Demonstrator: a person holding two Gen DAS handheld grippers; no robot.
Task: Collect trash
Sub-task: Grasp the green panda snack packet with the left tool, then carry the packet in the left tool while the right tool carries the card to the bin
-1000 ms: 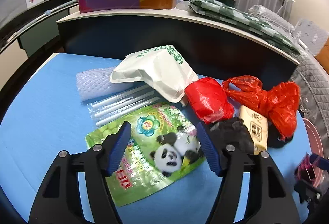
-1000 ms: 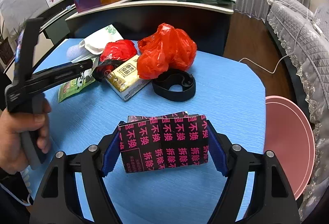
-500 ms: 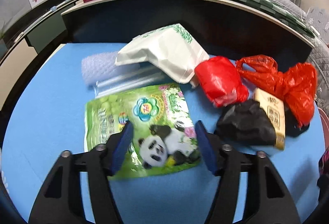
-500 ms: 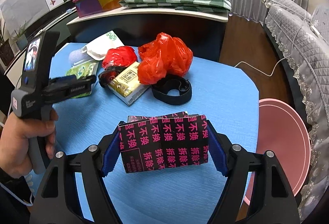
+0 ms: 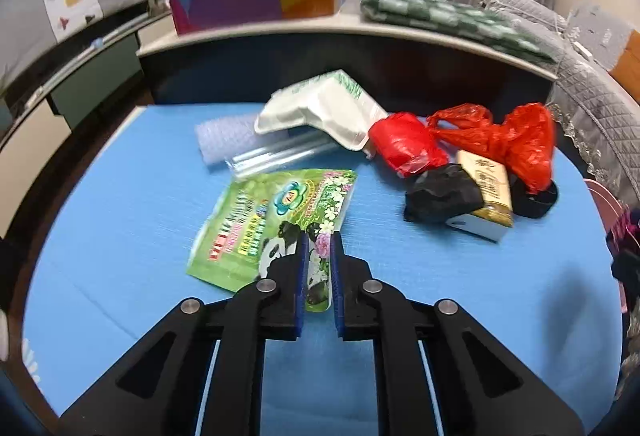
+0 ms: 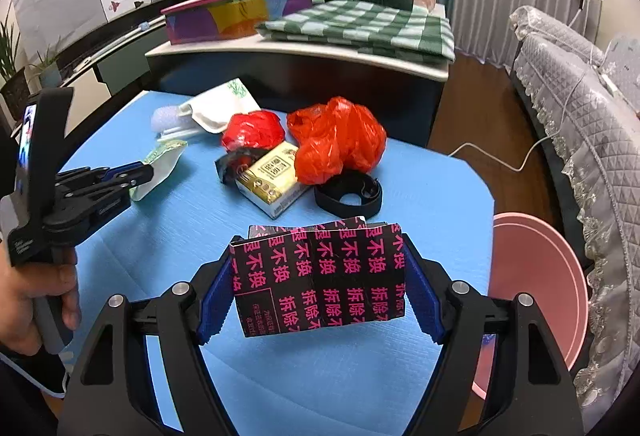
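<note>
Left wrist view: the left gripper [image 5: 319, 248] is pinched onto the near corner of a green panda snack pouch [image 5: 272, 228], its blue-padded fingers [image 5: 302, 268] closed on the foil — the rest of the pouch lies on the blue table [image 5: 120, 220]. Beyond it sit a white foam container [image 5: 320, 112] over a clear plastic sleeve [image 5: 280, 152], a small red bag [image 5: 404, 144], a crumpled black bag [image 5: 440, 192], a tan carton [image 5: 486, 192] and a larger red-orange bag [image 5: 520, 140], clustered and mostly touching.

Right wrist view shows the right gripper [image 6: 320, 284] clamped on a black box printed with pink characters [image 6: 320, 276], held above the table — a pink bin [image 6: 540, 276] stands just beside the table's right edge. A black strap ring [image 6: 348, 196] lies against the orange bag [image 6: 336, 144]. A hand [image 6: 32, 300] grips the left tool's handle.
</note>
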